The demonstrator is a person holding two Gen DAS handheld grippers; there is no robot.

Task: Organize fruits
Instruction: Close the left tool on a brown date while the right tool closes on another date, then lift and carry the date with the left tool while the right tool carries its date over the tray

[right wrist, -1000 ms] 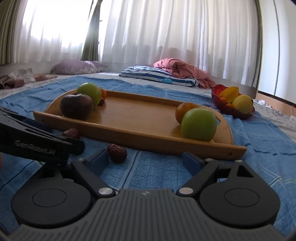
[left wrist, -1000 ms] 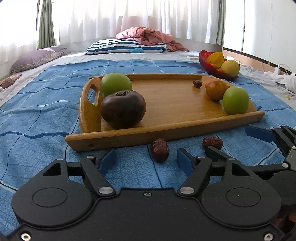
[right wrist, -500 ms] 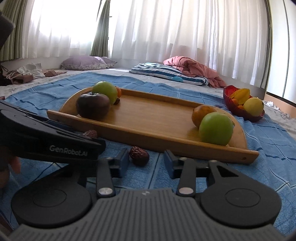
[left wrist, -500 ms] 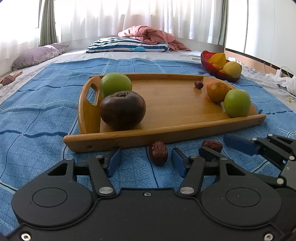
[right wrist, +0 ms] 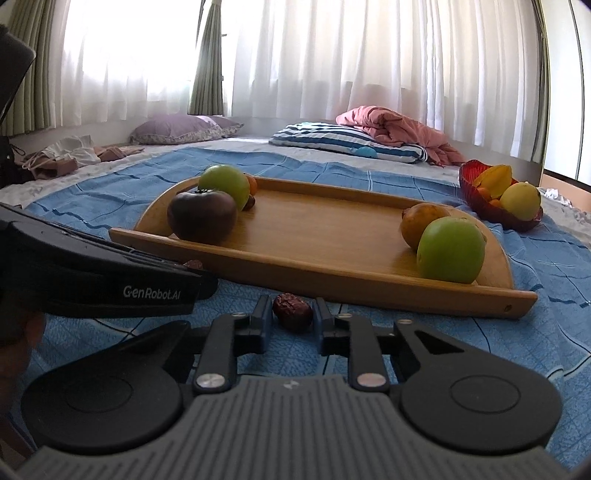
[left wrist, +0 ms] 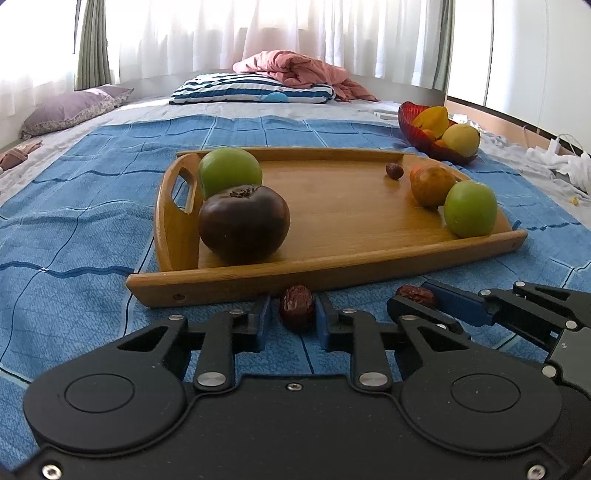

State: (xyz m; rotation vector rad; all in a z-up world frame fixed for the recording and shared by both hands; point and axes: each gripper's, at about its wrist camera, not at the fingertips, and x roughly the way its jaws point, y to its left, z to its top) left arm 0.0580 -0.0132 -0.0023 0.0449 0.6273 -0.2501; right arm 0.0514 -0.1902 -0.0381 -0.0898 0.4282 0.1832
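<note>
Here, low in the frame's centre, my left gripper (left wrist: 291,319) closes its blue pads against a wrinkled dark-red dried date (left wrist: 296,307) lying on the blue checked blanket (left wrist: 74,236); likewise, my right gripper (right wrist: 291,319) pinches another wrinkled date (right wrist: 292,311) before the wooden tray (right wrist: 369,284).

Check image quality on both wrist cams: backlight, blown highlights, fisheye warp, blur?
Left wrist view: curtains blown out by backlight; the wooden tray bows from fisheye warp; the date between the left gripper fingers is sharp. Right wrist view: window clipped to white, corners vignetted, the right gripper housing dark but readable; no motion blur.
</note>
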